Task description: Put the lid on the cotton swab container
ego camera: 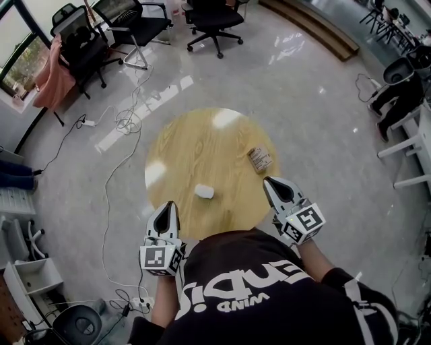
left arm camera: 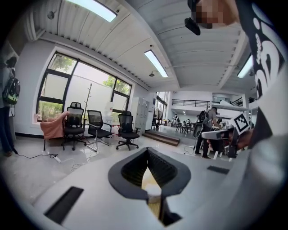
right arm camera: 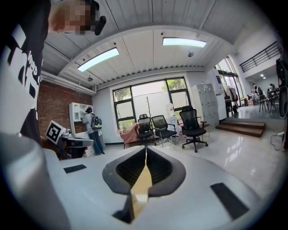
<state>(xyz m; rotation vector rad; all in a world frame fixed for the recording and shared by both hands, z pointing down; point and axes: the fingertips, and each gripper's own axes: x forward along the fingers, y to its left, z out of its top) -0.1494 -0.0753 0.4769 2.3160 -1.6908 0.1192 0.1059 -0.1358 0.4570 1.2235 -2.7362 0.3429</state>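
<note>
Wooden table holds a small white thing. Both the left gripper and right gripper are squeezed closed, empty.

It was an open-plan office: black swivel chairs stood on a glossy pale floor, tall windows and grey lockers lined the walls, strip lights ran overhead, and a power strip trailed cables off the round wooden worktop's left edge.
</note>
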